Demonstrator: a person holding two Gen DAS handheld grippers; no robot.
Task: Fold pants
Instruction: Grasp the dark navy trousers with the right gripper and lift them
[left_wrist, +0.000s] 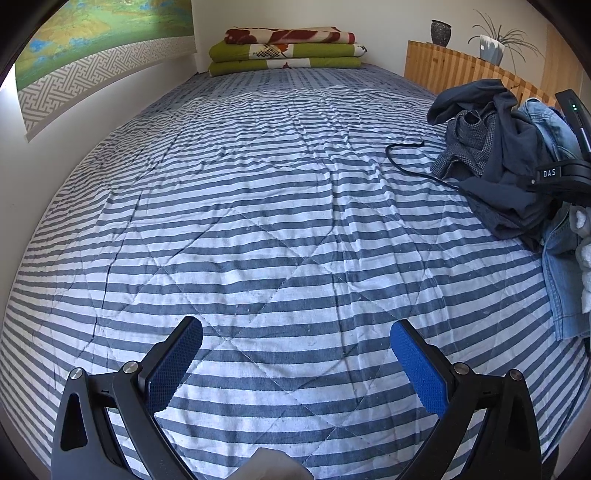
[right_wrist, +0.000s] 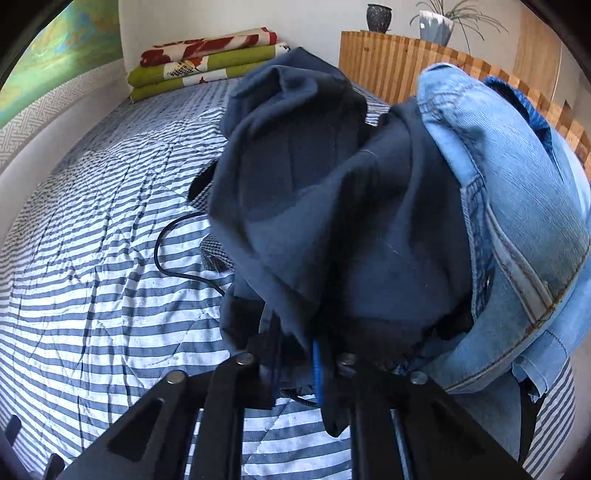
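Observation:
A heap of clothes lies on the right side of the striped bedspread (left_wrist: 258, 221). On top are dark navy pants (right_wrist: 332, 221), bunched and creased, with light blue denim jeans (right_wrist: 517, 203) to their right and a checked garment (right_wrist: 218, 254) beneath. My right gripper (right_wrist: 299, 354) is shut on a fold of the navy pants, and the cloth hides most of its fingers. In the left wrist view the same navy pants (left_wrist: 506, 155) sit at the far right. My left gripper (left_wrist: 295, 326) hangs open above bare bedspread, holding nothing, well left of the heap.
A black cable (left_wrist: 406, 162) snakes out from under the heap across the bed. Folded blankets (left_wrist: 288, 48) are stacked at the far end against the wall. A wooden slatted cabinet (left_wrist: 443, 70) with a vase and a potted plant borders the bed's right side.

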